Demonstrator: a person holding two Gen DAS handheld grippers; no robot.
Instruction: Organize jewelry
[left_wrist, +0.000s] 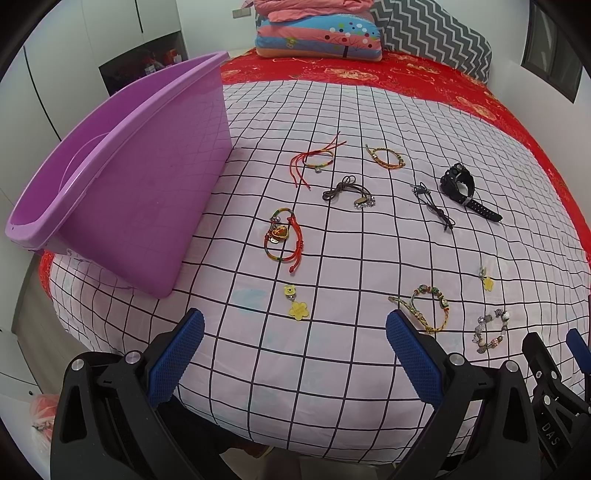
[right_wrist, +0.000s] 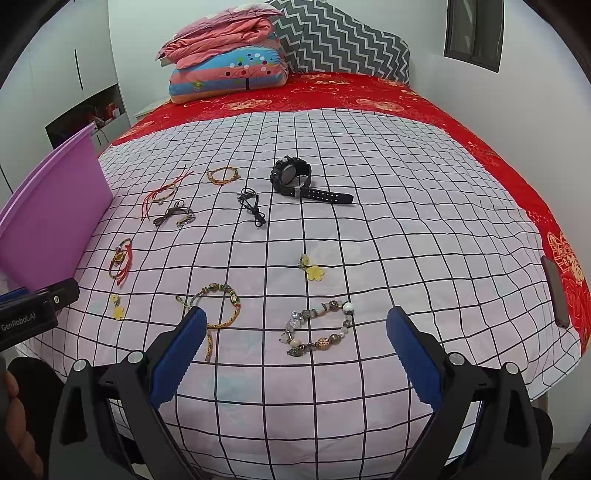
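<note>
Across the checked sheet (left_wrist: 332, 373), counting 10 loose pieces, well apart from each other. Nothing put away so far, judging by the part of the purple bin (left_wrist: 147, 177) on view from the left wrist: tilted at the left edge of the bed, bare inside as far as visible.

Far row, nearest the bin first: red-string bracelet (left_wrist: 317, 158), braided bracelet (left_wrist: 386, 157), black watch (right_wrist: 291, 175) lying with its strap stretched out to the right. Just in front of those: brown cord bracelet (left_wrist: 345, 190) and black cord (right_wrist: 253, 206). Closer to the bin wall: charm bracelet (left_wrist: 282, 236) tangled with a red cord. Near edge: yellow flower charm (left_wrist: 297, 308), second flower charm (right_wrist: 314, 269), woven bracelet (right_wrist: 231, 295), bead bracelet (right_wrist: 327, 343).

Left gripper (left_wrist: 295, 321): spread wide, gripping nothing, hovering over the near edge with the yellow flower charm just ahead between the fingers. Right gripper (right_wrist: 297, 315): likewise spread wide and empty-handed, framing the bead bracelet, with the woven bracelet partly hidden behind 1 blue pad.

Judged at the very start: 0 of 10 moved, all 10 left to lift and drop into the bin. Likely first picks: flower charm for the left, bead bracelet for the right.
</note>
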